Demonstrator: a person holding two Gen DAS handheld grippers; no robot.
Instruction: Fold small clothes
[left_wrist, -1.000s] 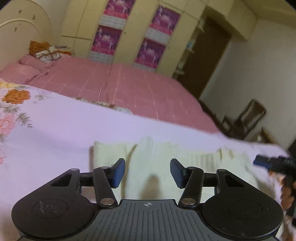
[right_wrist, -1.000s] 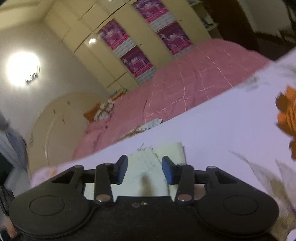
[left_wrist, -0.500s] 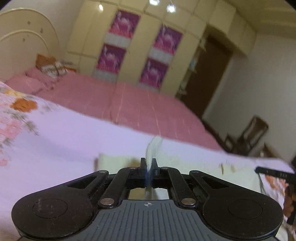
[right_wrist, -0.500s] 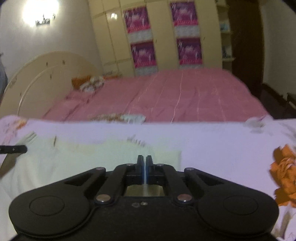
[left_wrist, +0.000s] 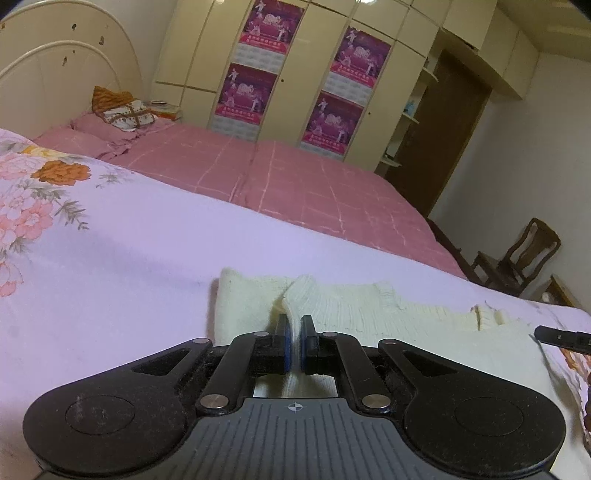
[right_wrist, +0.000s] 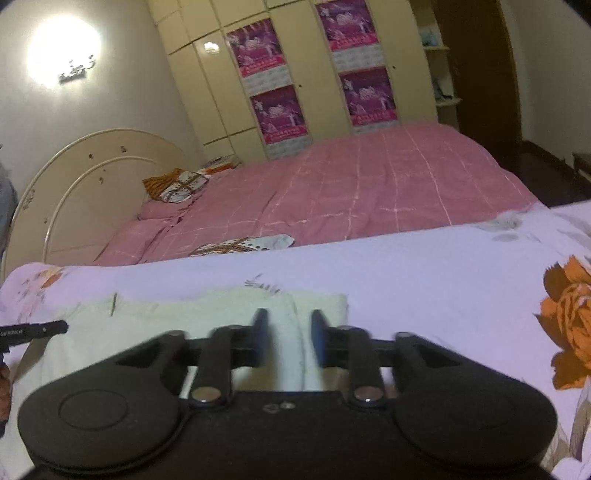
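Left claw (left_wrist: 293, 345) is clenched on a raised ridge of the cream knit garment (left_wrist: 369, 317), its blue pads nearly together with the fabric pinched between them. Right claw (right_wrist: 290, 338) stands released, its blurred fingers parted above the garment's (right_wrist: 207, 314) right end, with nothing between them. The garment lies spread flat on a lilac floral bedsheet (left_wrist: 110, 266), and its ribbed edge runs along the far side. Each claw's tip shows at the edge of the other's view. Beyond the sheet lies a pink checked bed (right_wrist: 351, 192), and behind that a cream wardrobe bearing purple posters (left_wrist: 343, 96).
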